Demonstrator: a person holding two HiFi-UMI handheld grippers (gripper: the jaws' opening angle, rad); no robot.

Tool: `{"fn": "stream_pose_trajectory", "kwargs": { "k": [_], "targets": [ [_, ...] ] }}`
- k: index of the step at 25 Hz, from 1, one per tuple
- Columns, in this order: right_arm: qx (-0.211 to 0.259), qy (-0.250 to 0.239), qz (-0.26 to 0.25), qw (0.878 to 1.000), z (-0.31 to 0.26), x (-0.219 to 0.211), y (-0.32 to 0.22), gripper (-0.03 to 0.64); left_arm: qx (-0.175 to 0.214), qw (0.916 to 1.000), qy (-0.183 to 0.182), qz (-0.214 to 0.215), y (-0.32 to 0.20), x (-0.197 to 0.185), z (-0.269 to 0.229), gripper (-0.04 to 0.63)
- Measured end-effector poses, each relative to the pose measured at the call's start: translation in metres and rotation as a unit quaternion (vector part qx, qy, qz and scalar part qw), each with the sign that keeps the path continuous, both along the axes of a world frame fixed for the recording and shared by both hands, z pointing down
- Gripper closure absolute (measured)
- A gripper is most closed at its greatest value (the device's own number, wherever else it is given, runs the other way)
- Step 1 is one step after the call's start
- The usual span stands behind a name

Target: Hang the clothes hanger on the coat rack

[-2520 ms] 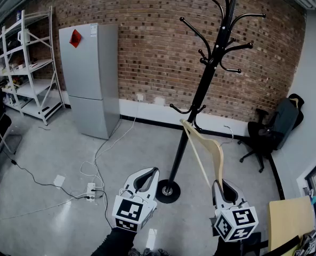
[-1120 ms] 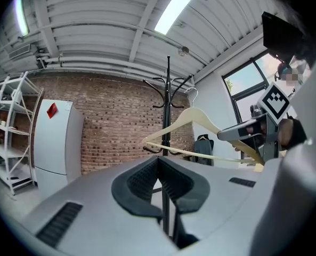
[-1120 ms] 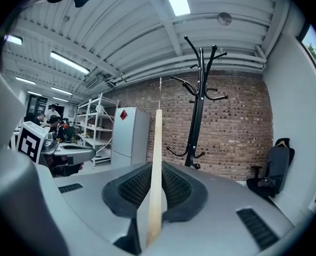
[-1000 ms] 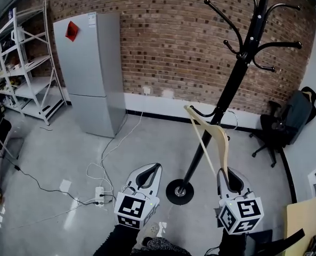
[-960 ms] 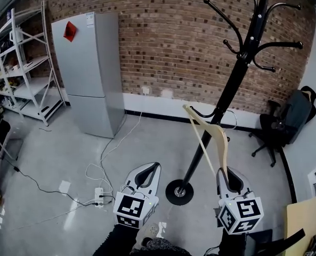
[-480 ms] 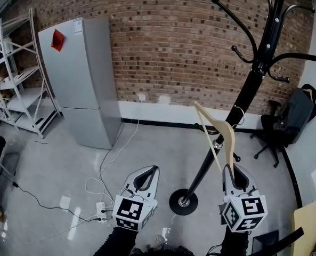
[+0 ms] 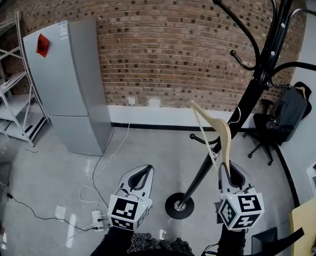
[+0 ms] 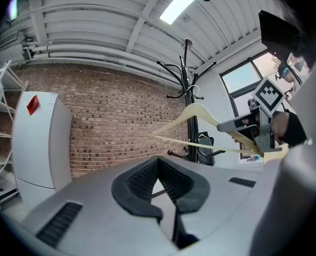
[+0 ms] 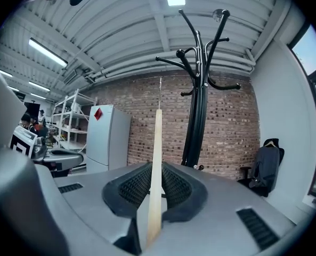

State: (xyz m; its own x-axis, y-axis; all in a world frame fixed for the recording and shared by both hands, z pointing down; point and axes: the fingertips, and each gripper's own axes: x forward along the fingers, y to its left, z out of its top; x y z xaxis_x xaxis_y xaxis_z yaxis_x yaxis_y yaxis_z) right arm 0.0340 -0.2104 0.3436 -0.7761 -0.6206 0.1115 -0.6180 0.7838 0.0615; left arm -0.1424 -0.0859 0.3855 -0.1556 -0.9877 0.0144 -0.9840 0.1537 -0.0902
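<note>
— How do your two grippers sit?

— You hold both low and near your body, pointing away from you toward the far wall. Your right gripper [image 7: 228, 169] has its jaws clamped on one end of the wooden clothes hanger [image 7: 221, 135], which stands up and leans left, its far tip in front of the coat rack [image 7: 253, 89] pole. Your left gripper [image 7: 144, 170] is level with it on the left, jaws closed together on nothing.

— Is the hanger on the rack?

— No. In your right gripper view it rises edge-on, just left of the black pole, on none of the hooks.

— What differs from 2.5 seconds ago?

— The grip is the same, but the rack now looms larger; its crown runs out of the top of the head view, where it was whole before. The grey fridge [image 7: 67, 89] has slid left.

— And the room?

— A shiny grey floor [image 7: 51, 180] with a white cable running to a power strip [image 7: 97, 220], a brick wall [image 7: 163, 47] at the far side, white shelving [image 7: 3, 89] far left, and a black chair [image 7: 269, 127] with a dark jacket far right.
</note>
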Motion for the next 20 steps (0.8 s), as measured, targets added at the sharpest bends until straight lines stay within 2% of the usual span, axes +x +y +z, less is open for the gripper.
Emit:
{"fn": "stream_pose_trajectory", "kwargs": {
  "k": [9, 12, 16, 20],
  "targets": [
    [0.0, -0.002, 0.049, 0.999, -0.011, -0.025, -0.026, 0.555, 0.007, 0.9982, -0.001, 0.059, -0.049, -0.03, -0.006, 0.586],
    [0.002, -0.006, 0.082, 0.997, -0.013, -0.033, -0.037, 0.555, 0.008, 0.9951, -0.001, 0.099, -0.075, -0.044, -0.006, 0.586],
    [0.008, -0.008, 0.115, 0.993, -0.027, -0.056, -0.057, 0.555, 0.015, 0.992, -0.002, 0.125, -0.107, -0.077, -0.018, 0.586],
    [0.003, -0.015, 0.165, 0.986, -0.037, -0.062, -0.071, 0.555, 0.013, 0.9851, -0.007, 0.171, -0.144, -0.094, -0.028, 0.586]
  ]
}}
